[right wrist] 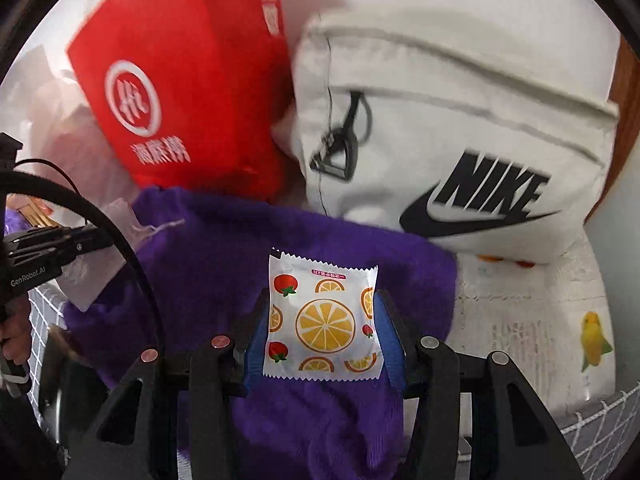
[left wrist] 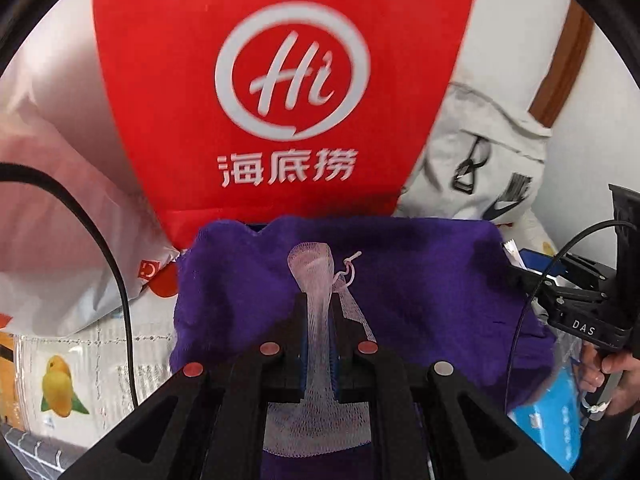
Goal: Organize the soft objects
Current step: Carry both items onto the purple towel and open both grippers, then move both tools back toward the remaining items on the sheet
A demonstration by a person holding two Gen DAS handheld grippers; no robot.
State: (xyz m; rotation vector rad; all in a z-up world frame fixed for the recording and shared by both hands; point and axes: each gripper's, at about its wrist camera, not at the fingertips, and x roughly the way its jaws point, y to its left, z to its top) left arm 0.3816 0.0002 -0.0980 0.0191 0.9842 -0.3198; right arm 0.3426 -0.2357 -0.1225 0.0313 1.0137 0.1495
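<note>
Two tongs clamped, left on mesh pouch, right on fruit-print sachet, NIKE bag

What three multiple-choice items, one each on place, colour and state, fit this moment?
1. Where is the red bag?
A. behind the purple cloth
B. under the cloth
C. in a hand-held gripper

2. What colour is the Nike bag?
A. black
B. off-white
C. blue

3. What does the right hand-held gripper hold?
A. nothing
B. white netting
C. a fruit-print packet

Key: 1 A, it stands past the cloth's far edge. 2 B, pale fabric with a black logo. 3 C, its pads press the packet's sides; the left hand-held gripper pinches the netting.
</note>
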